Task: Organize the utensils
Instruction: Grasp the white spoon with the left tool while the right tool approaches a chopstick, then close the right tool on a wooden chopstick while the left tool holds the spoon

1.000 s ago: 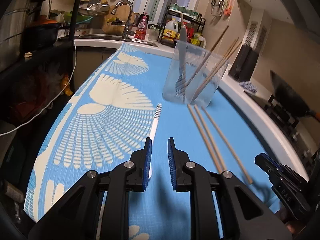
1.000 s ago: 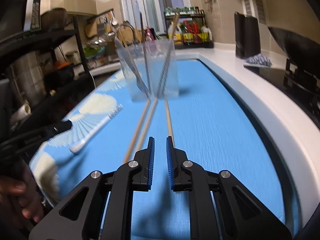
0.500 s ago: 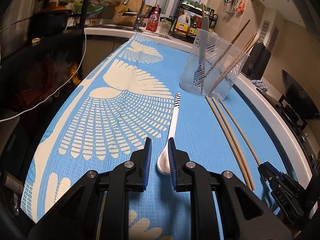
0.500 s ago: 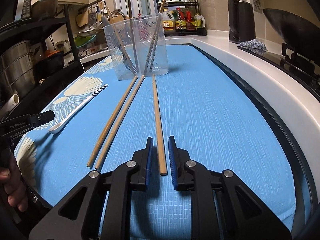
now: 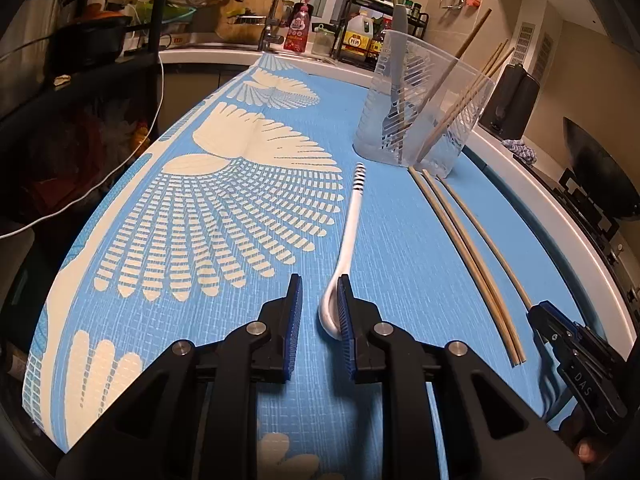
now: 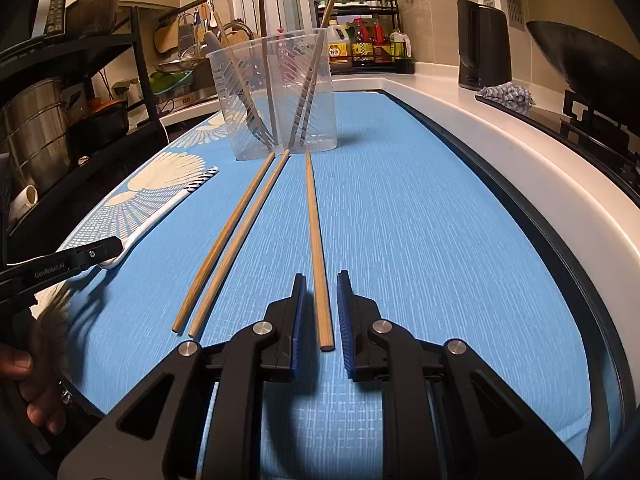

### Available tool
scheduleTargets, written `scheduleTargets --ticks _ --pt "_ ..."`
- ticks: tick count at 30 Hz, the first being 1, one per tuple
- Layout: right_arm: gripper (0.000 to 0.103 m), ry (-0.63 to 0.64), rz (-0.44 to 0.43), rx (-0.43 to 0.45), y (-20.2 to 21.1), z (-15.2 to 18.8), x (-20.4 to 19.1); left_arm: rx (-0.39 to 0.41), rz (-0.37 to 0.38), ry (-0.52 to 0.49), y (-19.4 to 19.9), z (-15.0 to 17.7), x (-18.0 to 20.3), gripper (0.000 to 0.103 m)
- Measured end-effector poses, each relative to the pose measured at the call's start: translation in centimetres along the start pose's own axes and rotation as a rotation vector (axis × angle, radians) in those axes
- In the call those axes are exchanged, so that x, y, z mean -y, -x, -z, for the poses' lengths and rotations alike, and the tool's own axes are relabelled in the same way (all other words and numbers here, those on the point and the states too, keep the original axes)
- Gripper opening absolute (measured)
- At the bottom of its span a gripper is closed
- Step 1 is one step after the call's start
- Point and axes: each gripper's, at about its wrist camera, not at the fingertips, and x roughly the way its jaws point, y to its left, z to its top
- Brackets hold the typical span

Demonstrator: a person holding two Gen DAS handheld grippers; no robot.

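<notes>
Left wrist view: your left gripper [image 5: 319,312] straddles the bowl of the white ceramic spoon with a black-striped handle tip [image 5: 349,236]; jaws released, the bowl touching the right pad only, a clear gap at the left pad.
Right wrist view: your right gripper [image 6: 321,312] brackets the near end of the single light wooden chopstick [image 6: 316,240]; jaws released, gaps on both sides.
Only in the right view: your hand [image 6: 28,384] on the other tool's grip, and that tool's black tip over the spoon's bowl.
Only in the left view: the chrome tap [image 5: 262,8] and the whole spoon.
Where things lie: the pair of wooden chopsticks [image 6: 230,240] lies side by side between spoon and single stick, all pointing at the clear ribbed plastic cup [image 6: 276,92] (it stands upright on the mat, chopsticks and a fork leaning inside).
Hard to make out: the fork's tines, blurred behind the ribbing.
Surface: blue woven mat with cream feather print [image 5: 224,216], flat on a white counter [image 6: 500,136].
</notes>
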Motion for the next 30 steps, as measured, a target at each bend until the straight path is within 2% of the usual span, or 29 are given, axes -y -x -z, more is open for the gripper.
scheduleTargets --ticks 10,15,17,24,30 --pt "0.017 0.011 0.002 0.006 0.2 0.3 0.0 0.035 -0.026 -0.074 0.2 0.9 1.6 0.018" --pt "0.013 0.016 0.009 0.013 0.3 0.5 0.0 0.061 -0.050 -0.109 0.5 1.6 2.6 0.017" --pt "0.008 0.013 0.008 0.017 0.4 0.6 0.0 0.075 -0.065 -0.116 0.6 1.9 3.0 0.016" --pt "0.007 0.013 0.026 0.027 0.8 1.0 -0.3 0.127 -0.121 -0.197 1.6 4.0 5.6 0.015" --pt "0.007 0.015 0.031 0.033 0.9 1.1 -0.6 0.130 -0.079 -0.179 1.6 4.0 5.6 0.016"
